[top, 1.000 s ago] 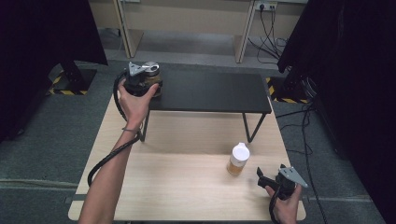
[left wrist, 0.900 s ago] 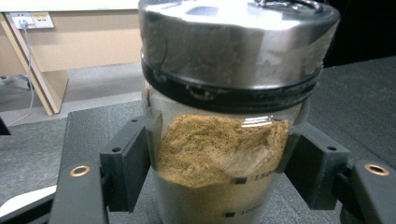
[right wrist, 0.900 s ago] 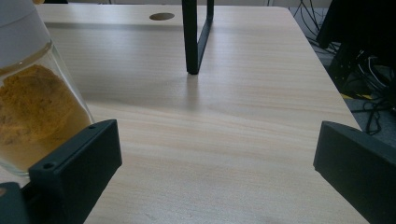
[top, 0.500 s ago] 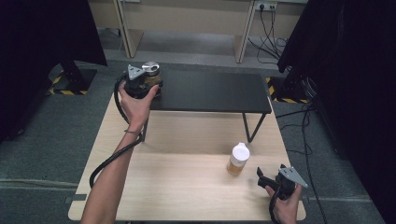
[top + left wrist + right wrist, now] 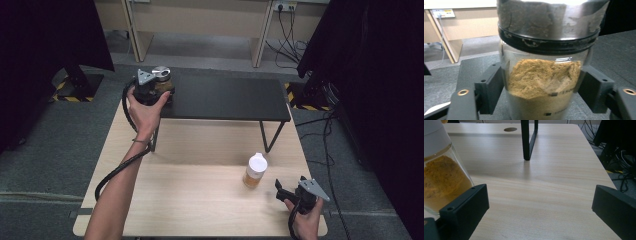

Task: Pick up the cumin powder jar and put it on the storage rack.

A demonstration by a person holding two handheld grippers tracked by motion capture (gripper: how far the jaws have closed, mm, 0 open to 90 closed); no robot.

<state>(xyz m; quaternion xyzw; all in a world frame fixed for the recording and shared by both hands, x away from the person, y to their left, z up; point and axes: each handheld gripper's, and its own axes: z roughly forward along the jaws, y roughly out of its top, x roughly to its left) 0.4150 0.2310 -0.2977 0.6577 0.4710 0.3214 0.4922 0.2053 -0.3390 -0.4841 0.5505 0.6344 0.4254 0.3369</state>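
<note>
A glass jar of brown powder (image 5: pixel 544 75) with a dark collar and silver lid (image 5: pixel 161 74) stands at the left end of the black raised shelf (image 5: pixel 225 97). My left gripper (image 5: pixel 159 89) is shut on it, one pad (image 5: pixel 490 87) pressed to each side; the jar's base is hidden. A second jar with a white cap and orange powder (image 5: pixel 255 170) stands on the wooden table (image 5: pixel 200 205). My right gripper (image 5: pixel 290 184) is held low just right of it, jaws wide apart and nothing between them (image 5: pixel 536 202). This jar (image 5: pixel 441 175) sits outside its left jaw.
The shelf's black metal leg (image 5: pixel 529 140) stands on the table beyond the right gripper. The table's right edge (image 5: pixel 604 170) is close, with cables on the floor past it. Dark curtains hang at both sides, and wooden furniture stands behind the shelf.
</note>
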